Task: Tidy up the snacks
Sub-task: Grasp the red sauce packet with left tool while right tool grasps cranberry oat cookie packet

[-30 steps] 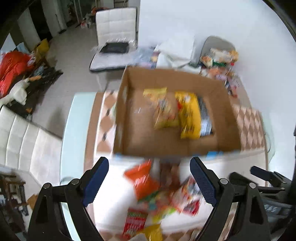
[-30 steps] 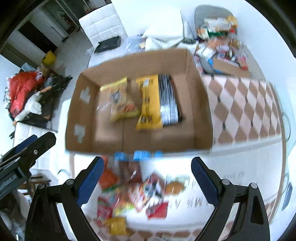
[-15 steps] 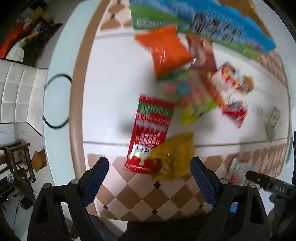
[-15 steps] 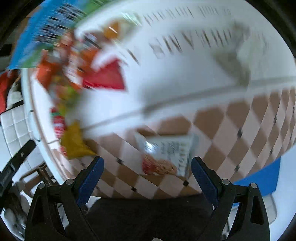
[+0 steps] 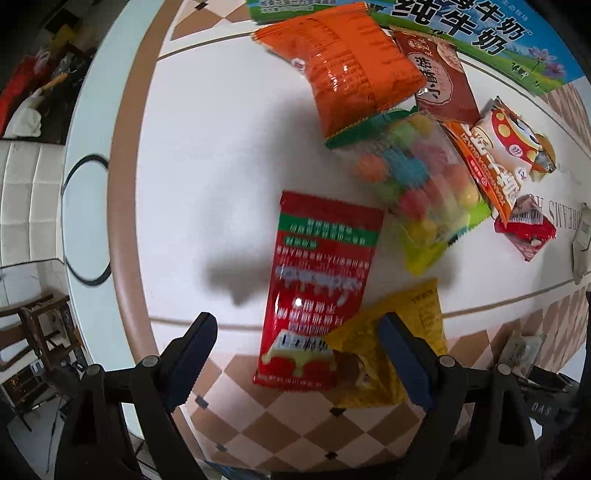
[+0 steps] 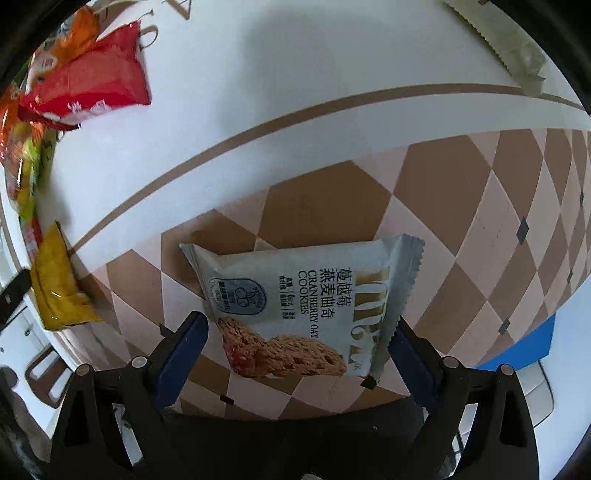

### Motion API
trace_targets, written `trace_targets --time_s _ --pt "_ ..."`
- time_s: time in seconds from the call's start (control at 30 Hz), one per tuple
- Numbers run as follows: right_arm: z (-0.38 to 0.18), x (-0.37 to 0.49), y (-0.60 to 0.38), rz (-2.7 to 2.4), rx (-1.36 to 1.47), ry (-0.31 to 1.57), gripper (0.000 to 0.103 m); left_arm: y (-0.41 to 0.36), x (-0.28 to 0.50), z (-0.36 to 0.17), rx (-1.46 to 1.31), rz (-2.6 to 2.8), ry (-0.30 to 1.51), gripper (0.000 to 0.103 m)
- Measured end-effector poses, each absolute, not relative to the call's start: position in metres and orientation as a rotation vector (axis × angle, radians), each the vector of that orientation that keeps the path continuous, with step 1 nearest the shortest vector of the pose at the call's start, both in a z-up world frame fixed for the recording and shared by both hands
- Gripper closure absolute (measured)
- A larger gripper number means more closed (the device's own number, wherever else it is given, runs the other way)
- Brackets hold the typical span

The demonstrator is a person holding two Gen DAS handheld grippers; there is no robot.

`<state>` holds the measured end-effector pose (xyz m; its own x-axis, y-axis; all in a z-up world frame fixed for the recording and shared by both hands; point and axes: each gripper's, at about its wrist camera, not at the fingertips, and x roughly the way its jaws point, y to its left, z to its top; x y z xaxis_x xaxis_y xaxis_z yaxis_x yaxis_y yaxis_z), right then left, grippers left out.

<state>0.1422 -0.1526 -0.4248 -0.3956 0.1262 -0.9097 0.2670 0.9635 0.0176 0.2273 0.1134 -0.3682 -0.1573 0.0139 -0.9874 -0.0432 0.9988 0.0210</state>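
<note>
My left gripper (image 5: 297, 354) is open above a red snack packet (image 5: 317, 288) and a yellow packet (image 5: 388, 350) that lie between its fingers on the table. Beyond them lie an orange bag (image 5: 343, 66), a brown packet (image 5: 439, 81), a clear bag of coloured candies (image 5: 424, 184), an orange-and-white packet (image 5: 498, 155) and a small red packet (image 5: 524, 229). My right gripper (image 6: 297, 350) is open with a grey cranberry oat cookie packet (image 6: 306, 302) lying flat between its fingers. A red packet (image 6: 92, 88) and the yellow packet (image 6: 55, 291) show at its left.
The green and blue side of the box (image 5: 480, 33) runs along the top of the left wrist view. The table edge (image 5: 122, 184) curves down the left, with a white chair (image 5: 26, 203) beyond. A pale wrapper (image 6: 509, 44) lies at the far right.
Both grippers have tipped down from the open cardboard box to the snacks on the table and come closer. The right one now frames the cookie packet, the left one the red and yellow packets.
</note>
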Motion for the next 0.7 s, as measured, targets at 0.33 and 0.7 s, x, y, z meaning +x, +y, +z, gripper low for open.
trace_targets --time_s 0.33,0.7 --pt "-0.436 0.15 -0.139 -0.167 0.255 1.976 0.006 0.113 0.252 -0.391 0.02 0.038 1.751 0.019" --pt "-0.42 0.154 -0.128 -0.158 0.21 1.925 0.027 0.129 0.24 -0.388 -0.078 0.095 1.739 0.055"
